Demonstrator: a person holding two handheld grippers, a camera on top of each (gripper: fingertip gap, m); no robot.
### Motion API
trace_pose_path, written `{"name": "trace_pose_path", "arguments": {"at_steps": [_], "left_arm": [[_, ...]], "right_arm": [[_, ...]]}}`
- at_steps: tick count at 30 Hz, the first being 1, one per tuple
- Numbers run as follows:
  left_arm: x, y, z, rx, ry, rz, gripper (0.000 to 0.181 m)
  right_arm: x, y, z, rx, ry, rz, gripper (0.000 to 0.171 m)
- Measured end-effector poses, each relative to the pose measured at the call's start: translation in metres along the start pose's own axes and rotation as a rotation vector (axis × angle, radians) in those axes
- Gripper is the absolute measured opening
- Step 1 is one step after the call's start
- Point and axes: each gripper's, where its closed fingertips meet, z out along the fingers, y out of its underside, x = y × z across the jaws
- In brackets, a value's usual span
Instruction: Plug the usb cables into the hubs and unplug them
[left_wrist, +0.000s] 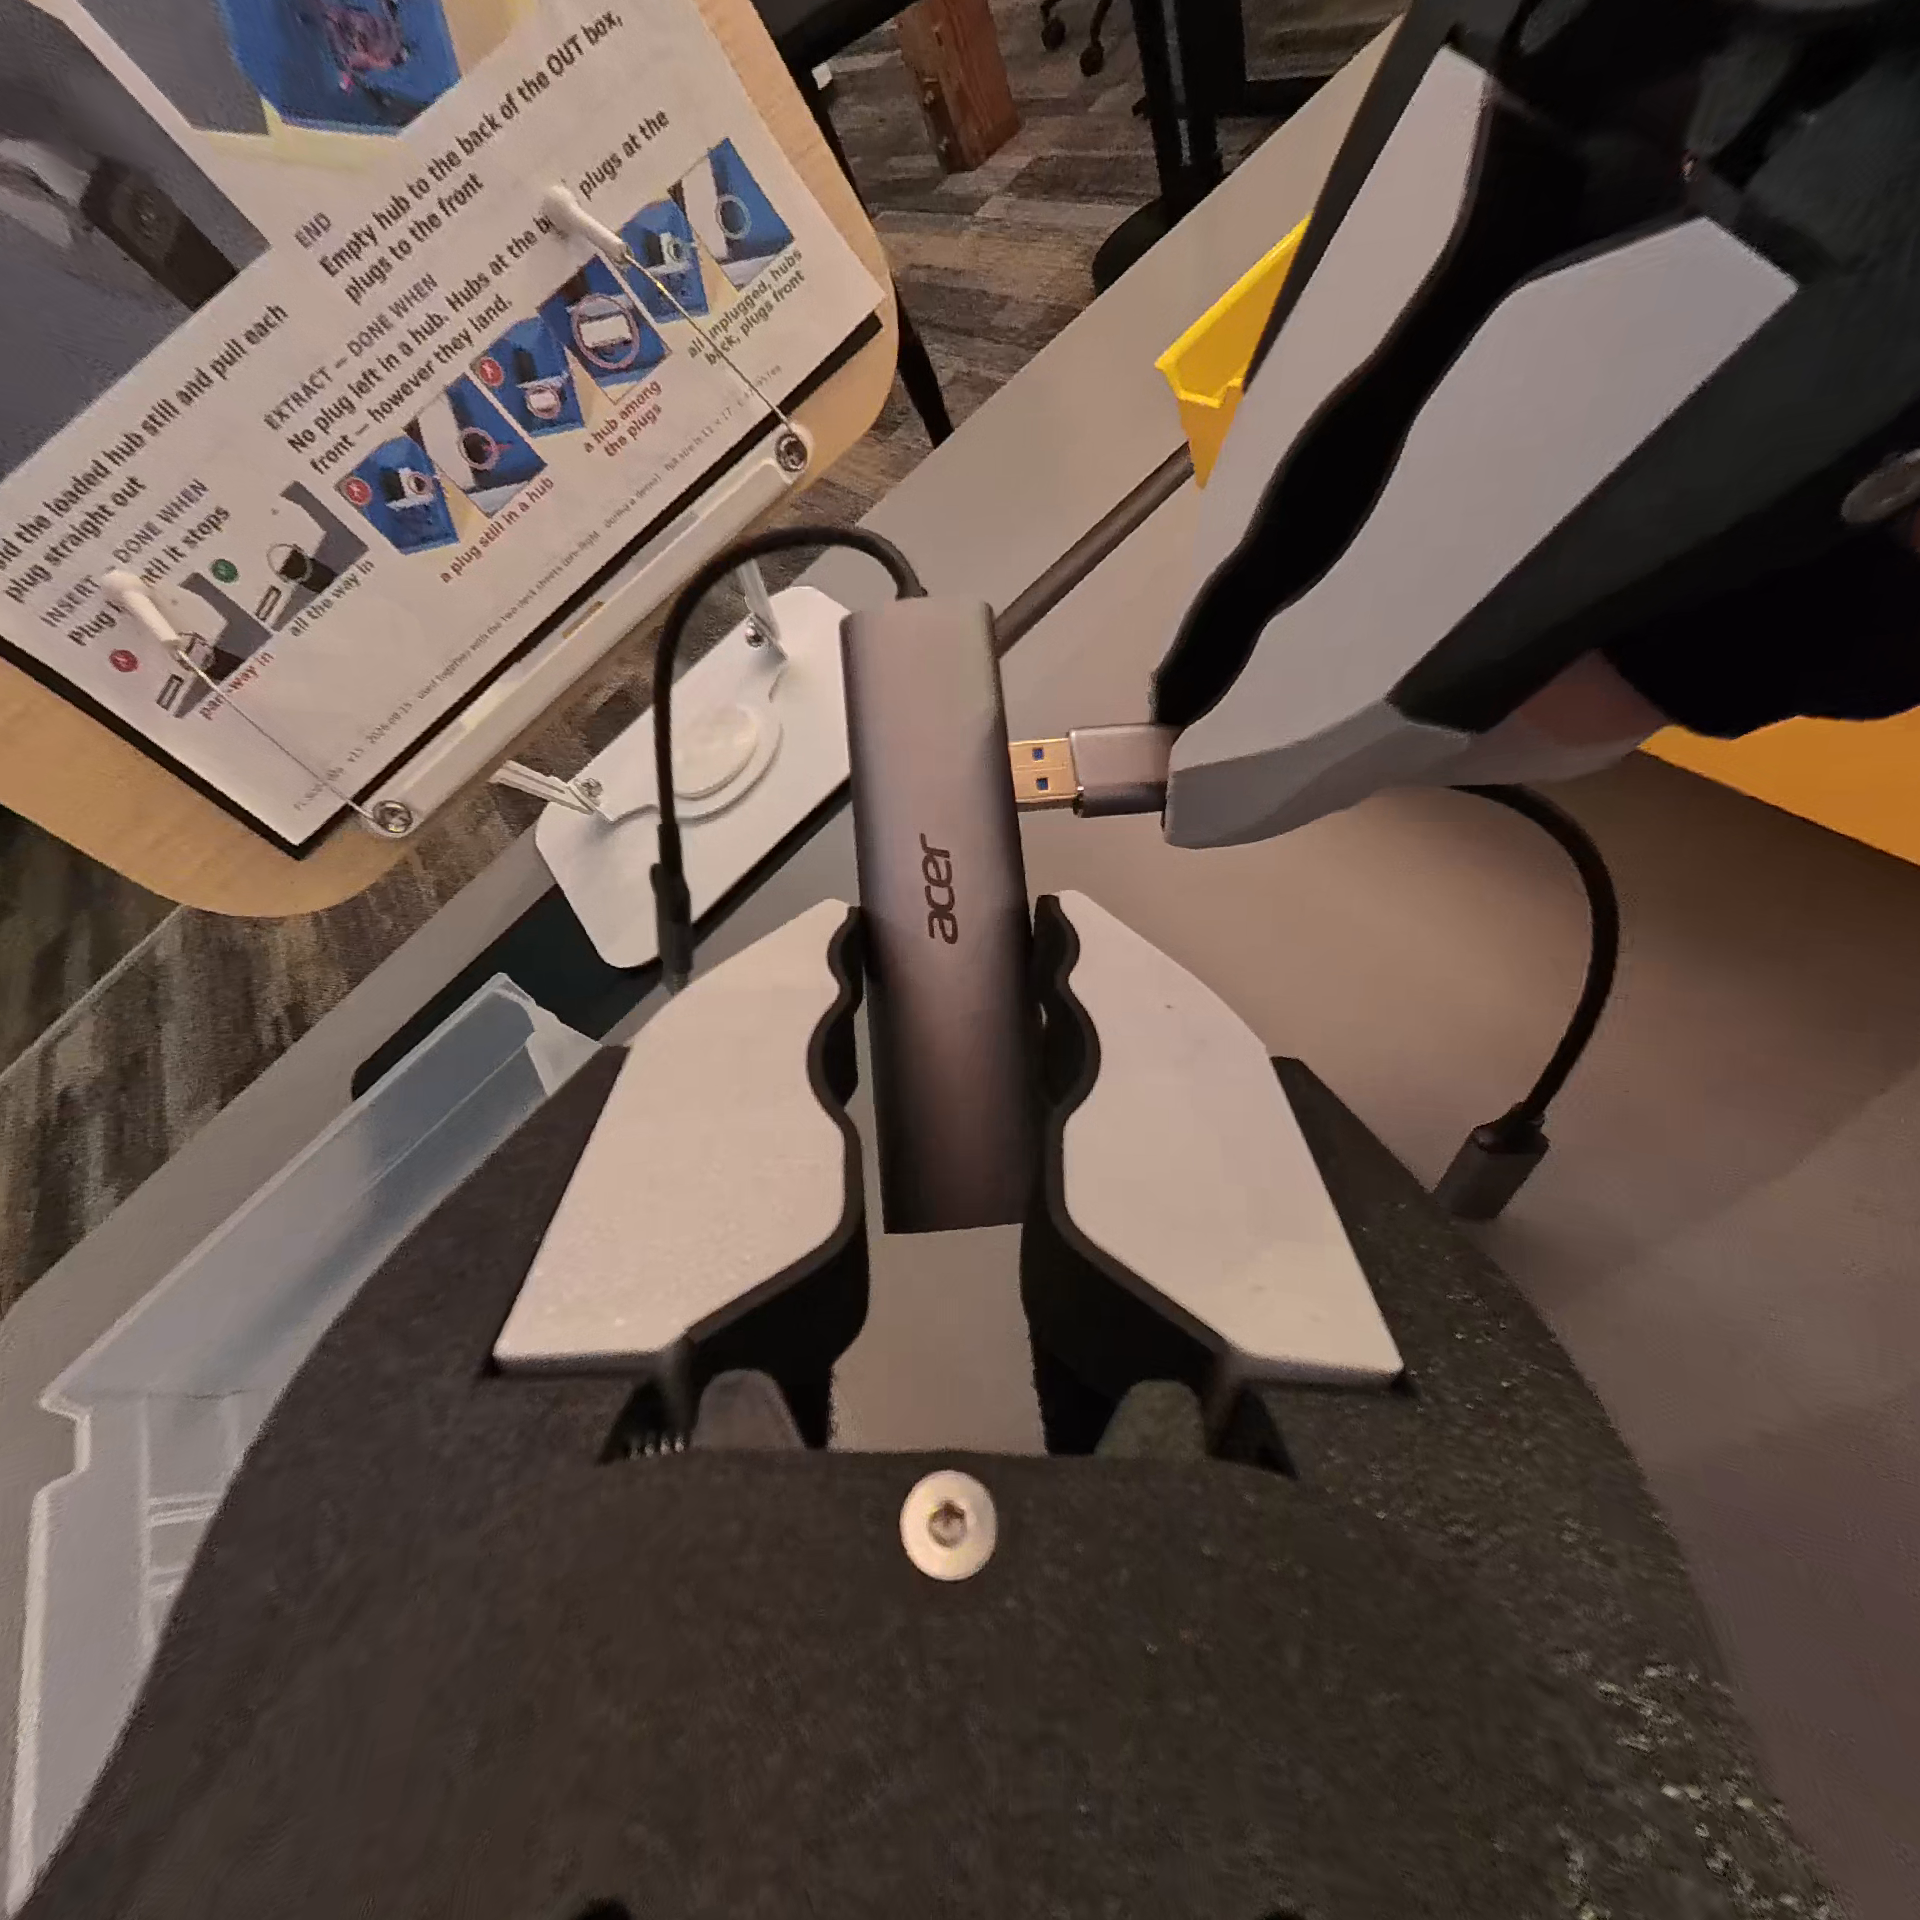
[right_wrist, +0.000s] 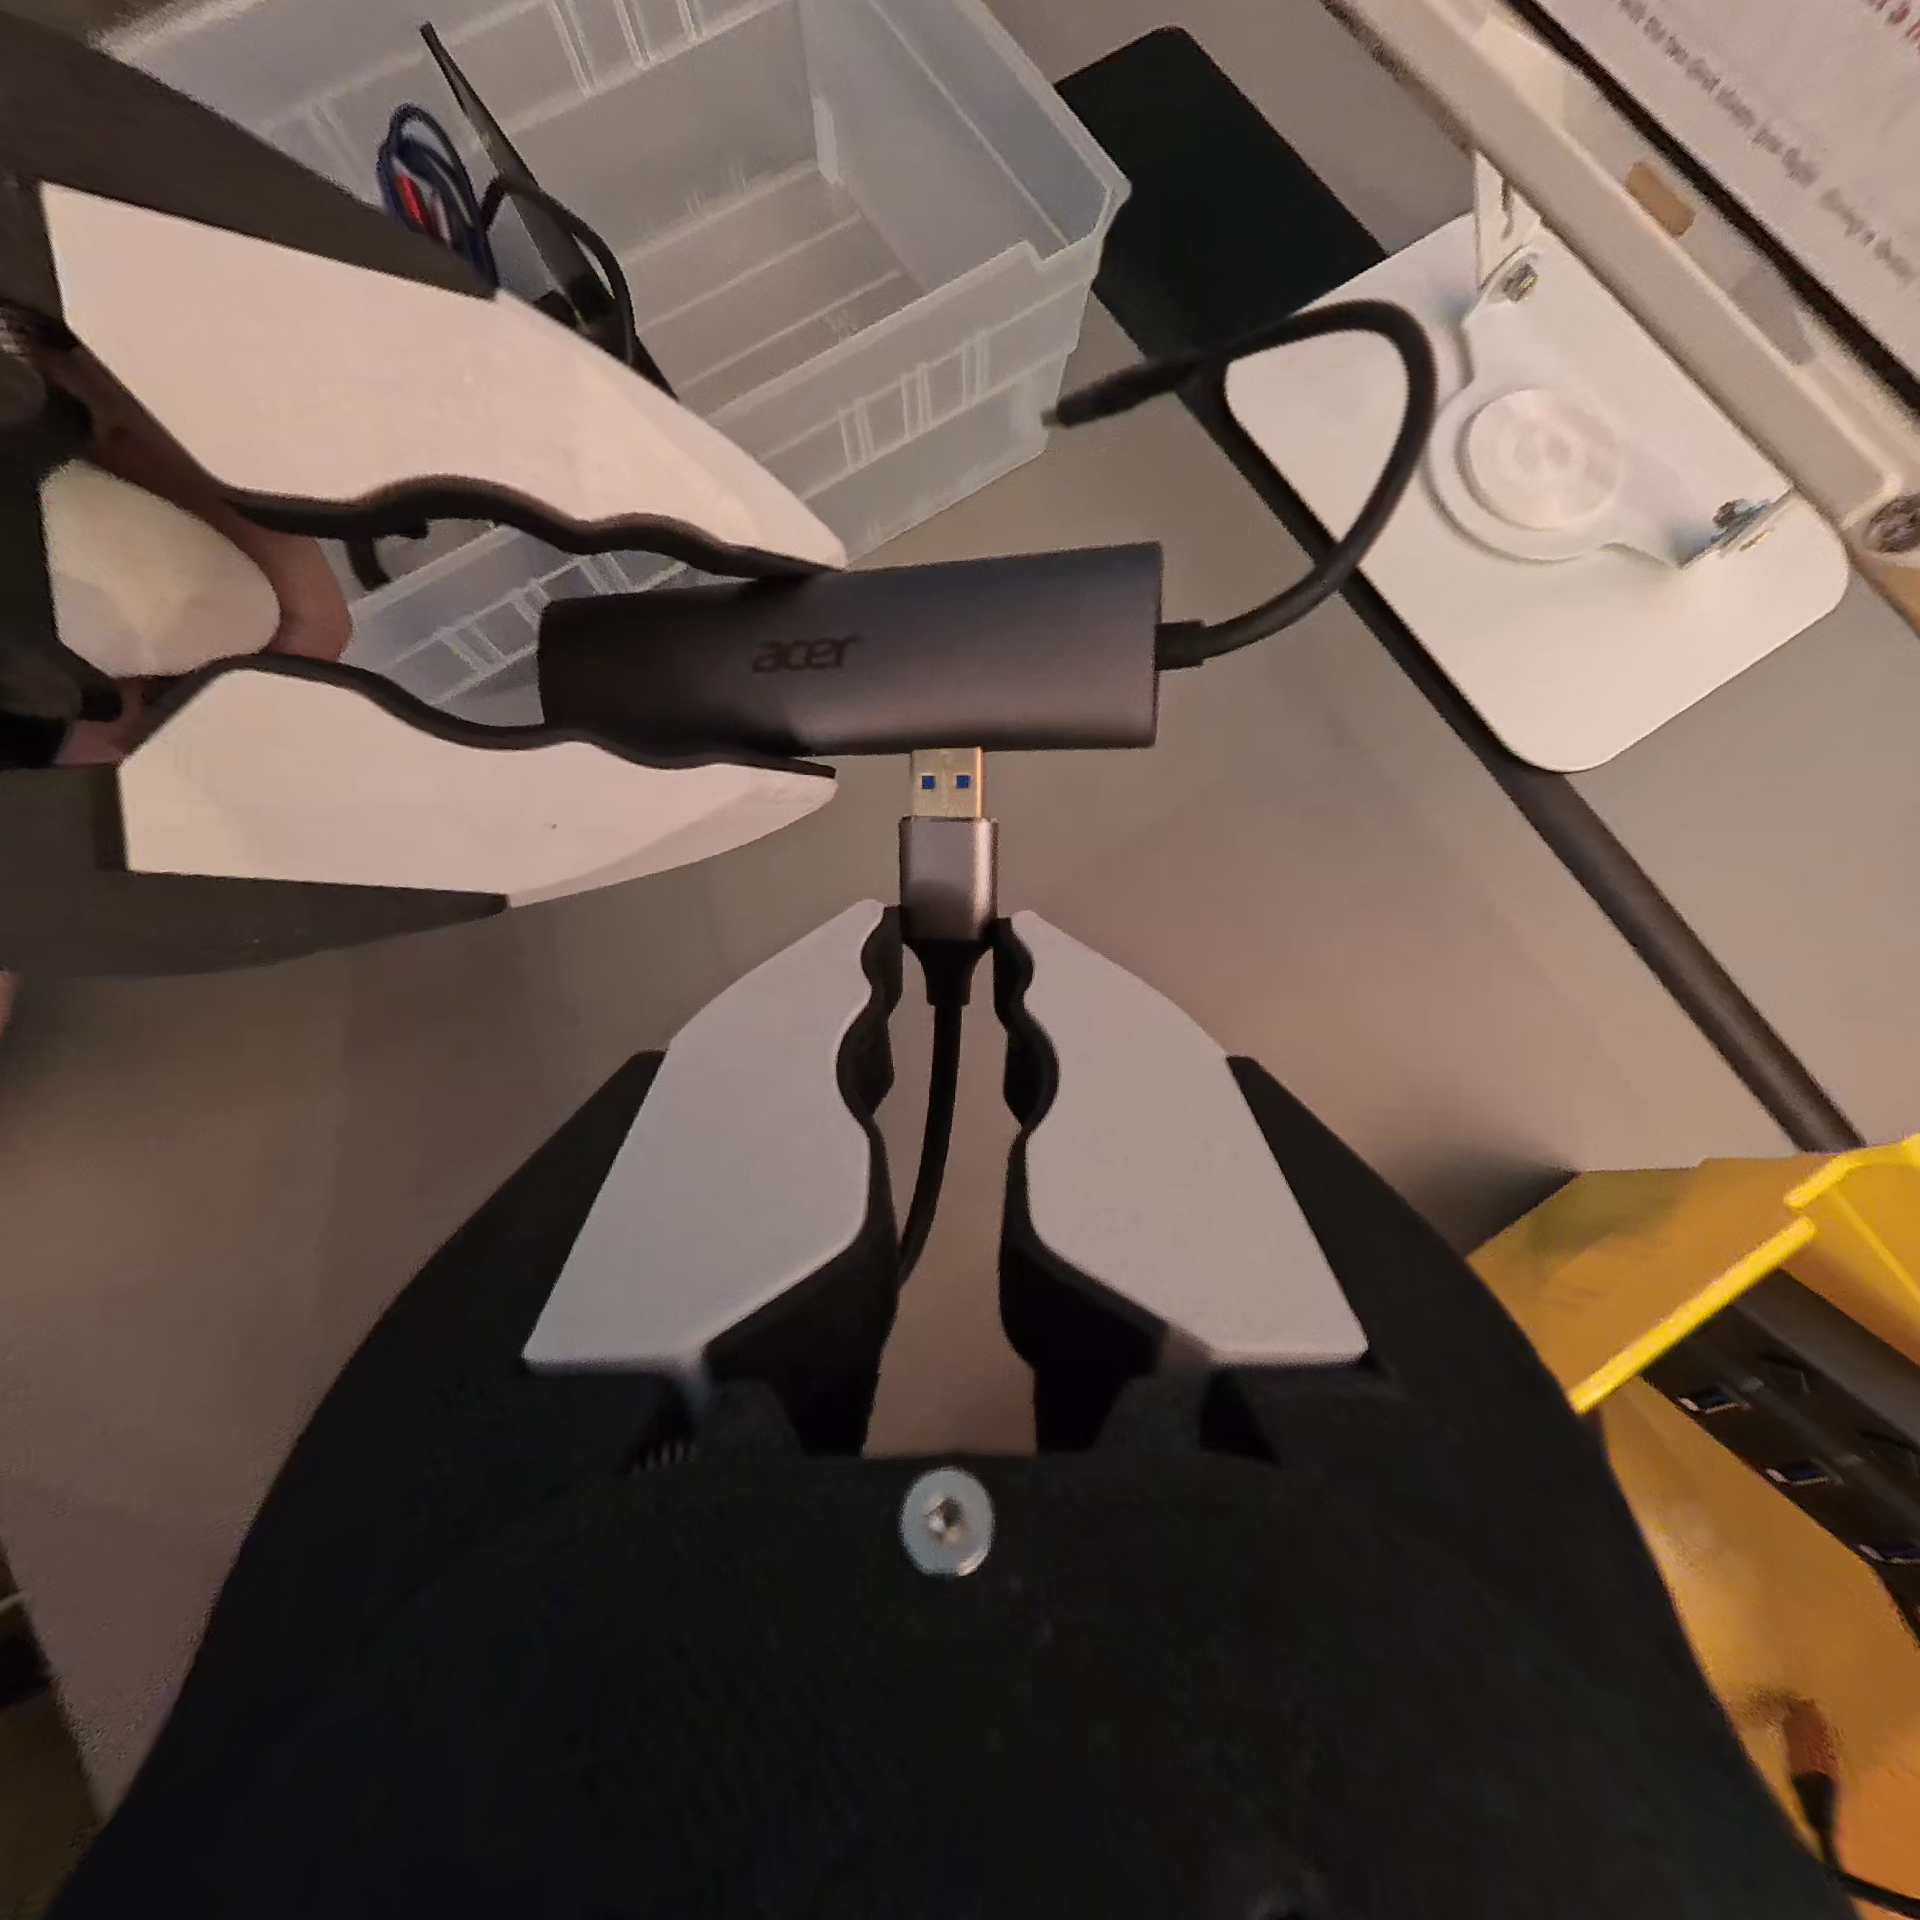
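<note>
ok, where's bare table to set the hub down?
Bare grey table lies under the right gripper, between the yellow bin and the white stand base. It is crowded toward the clear bin and around the left gripper holding the hub.

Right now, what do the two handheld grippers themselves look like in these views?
Both match: the left gripper and right gripper each have a wide, rough-textured black body with one silver screw at its centre. Their jaws are two flat, pale grey tapered plates lined with wavy black rubber along the inner edges. No sleeve can be made out.
</note>
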Motion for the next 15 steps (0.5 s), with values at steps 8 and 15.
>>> {"name": "trace_pose_path", "arguments": {"at_steps": [8,15], "left_arm": [[-0.004,0.0012,-0.0017,0.003,0.0,-0.028,0.031],[-0.0026,0.0006,-0.0006,-0.002,-0.03,0.072,0.031]], "right_arm": [[0.0007,-0.0042,0.0021,0.004,0.073,-0.102,0.017],[-0.0001,-0.0007,0.0003,-0.006,0.036,-0.042,0.017]]}}
